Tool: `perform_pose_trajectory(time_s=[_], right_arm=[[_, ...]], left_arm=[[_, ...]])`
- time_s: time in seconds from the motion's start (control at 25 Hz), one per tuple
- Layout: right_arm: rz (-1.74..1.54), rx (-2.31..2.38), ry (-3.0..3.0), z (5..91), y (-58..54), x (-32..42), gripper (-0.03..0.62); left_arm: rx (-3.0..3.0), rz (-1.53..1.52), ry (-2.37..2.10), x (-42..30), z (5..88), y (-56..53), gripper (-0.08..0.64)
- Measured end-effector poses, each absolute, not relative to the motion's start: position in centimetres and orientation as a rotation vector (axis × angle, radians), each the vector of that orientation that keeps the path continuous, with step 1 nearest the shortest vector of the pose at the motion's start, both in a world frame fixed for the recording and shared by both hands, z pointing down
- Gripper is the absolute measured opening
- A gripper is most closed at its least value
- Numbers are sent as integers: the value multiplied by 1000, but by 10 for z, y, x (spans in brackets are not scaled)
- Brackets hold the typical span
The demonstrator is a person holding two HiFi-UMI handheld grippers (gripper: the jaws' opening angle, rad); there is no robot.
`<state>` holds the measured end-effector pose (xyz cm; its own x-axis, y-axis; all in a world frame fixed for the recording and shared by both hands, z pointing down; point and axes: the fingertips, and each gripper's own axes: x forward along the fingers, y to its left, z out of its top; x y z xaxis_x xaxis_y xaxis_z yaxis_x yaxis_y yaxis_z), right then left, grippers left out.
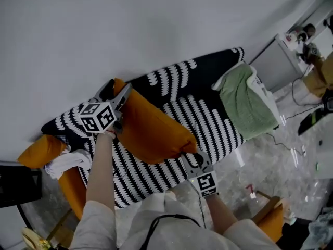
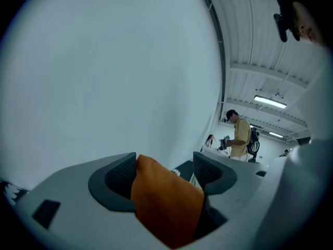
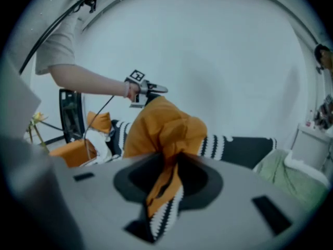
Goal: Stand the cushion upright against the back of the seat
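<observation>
The orange cushion (image 1: 151, 132) lies tilted on the black-and-white patterned sofa (image 1: 208, 113), its upper left end raised toward the backrest (image 1: 171, 77) by the white wall. My left gripper (image 1: 116, 91) is at that upper corner; its jaws stand wide open with the orange corner (image 2: 166, 207) between them, and a gap shows on the right side. My right gripper (image 1: 195, 158) is shut on the cushion's lower right corner (image 3: 161, 126), with a strip of striped fabric (image 3: 166, 212) pinched in too. The left gripper (image 3: 143, 90) also shows in the right gripper view, behind the cushion.
A green blanket (image 1: 244, 100) lies on the sofa's right end. A second orange cushion (image 1: 41, 150) and a white cloth (image 1: 65, 163) sit at the left end. People (image 2: 240, 134) stand far off in the room. Cables (image 1: 291, 150) trail on the floor at right.
</observation>
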<state>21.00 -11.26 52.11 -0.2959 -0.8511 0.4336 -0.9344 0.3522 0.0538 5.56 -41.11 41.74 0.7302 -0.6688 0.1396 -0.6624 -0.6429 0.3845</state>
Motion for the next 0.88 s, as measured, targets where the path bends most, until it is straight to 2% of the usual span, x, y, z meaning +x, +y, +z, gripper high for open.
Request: perform_pose_trajectory(time_s=[0.08,0.12,0.16,0.2,0.24,0.36,0.6,0.76,0.88], right_arm=[[336,1581,-2230,523,-115,214,111],[381,1592,-2233,524,-117,217,112],[442,1598,-2239,525,-118,220,112],[514,1598,-2245,526,-120,224,114],[583,1591,-2247,526,-120,228,122],[708,1569,-2237,519,-111,248,153],[825,1836,-2267,461,-96,307,158],[731,1755,-2435,422,-153,293,158],[719,1574,-2530,420,-198,266,192]], left_arm=[[2507,96,-996,61,432,-416,341],[2507,123,-987,64,438,-416,281],[2509,124,-981,67,443,-415,189],[2511,103,-977,70,446,-414,133],[2511,71,-972,73,448,-413,113],[2511,-1,-961,89,450,-407,97],[2573,-31,-889,132,449,-375,94],[2679,-49,-865,170,436,-331,94],[2750,-60,-823,204,429,-293,94]])
